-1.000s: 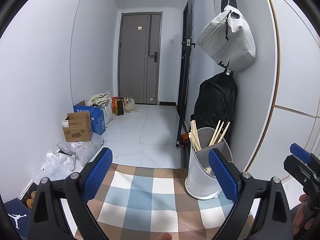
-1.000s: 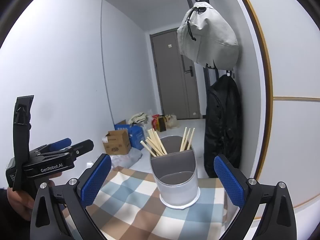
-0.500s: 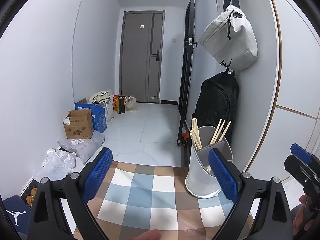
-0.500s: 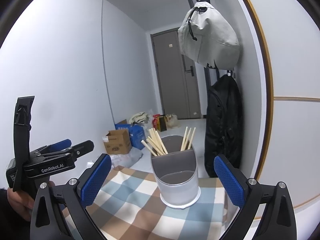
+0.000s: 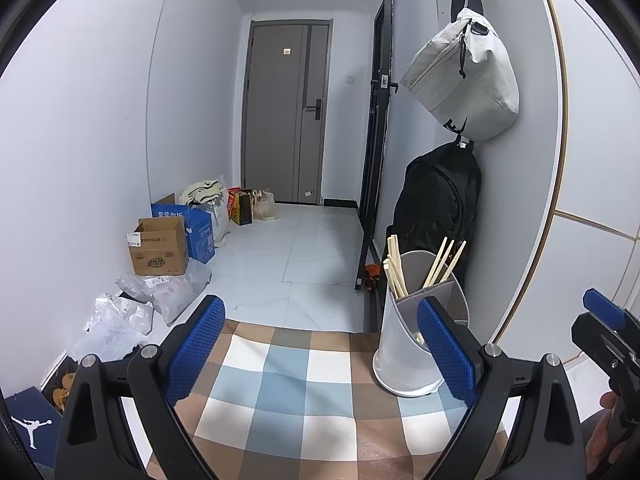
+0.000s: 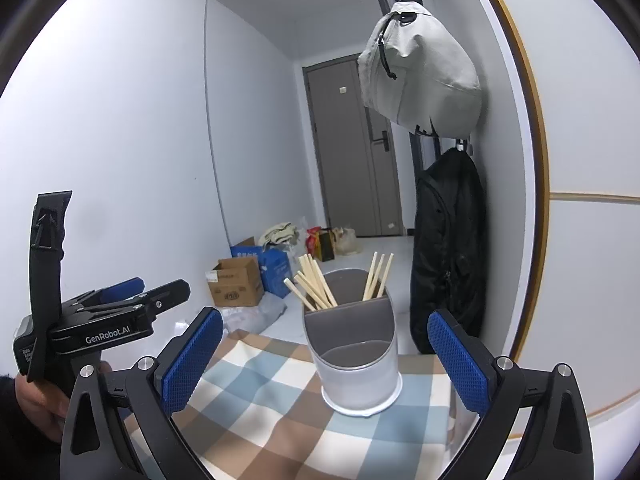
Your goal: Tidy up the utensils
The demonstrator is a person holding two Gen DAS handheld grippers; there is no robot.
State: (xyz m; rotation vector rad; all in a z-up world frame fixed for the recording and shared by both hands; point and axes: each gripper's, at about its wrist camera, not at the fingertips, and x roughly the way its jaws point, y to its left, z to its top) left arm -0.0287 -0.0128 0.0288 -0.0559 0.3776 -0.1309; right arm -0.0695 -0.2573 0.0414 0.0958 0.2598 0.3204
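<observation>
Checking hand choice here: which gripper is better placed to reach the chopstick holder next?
Probably the right gripper: the holder sits centred between its open fingers. For the left gripper, also open, it stands off at the right finger.

A grey, upright utensil holder (image 6: 354, 354) with a divider stood on the checked cloth at lower centre of the right wrist frame, its front compartment empty and pale wooden chopsticks (image 6: 316, 284) leaning in two bunches in the rear ones.
</observation>
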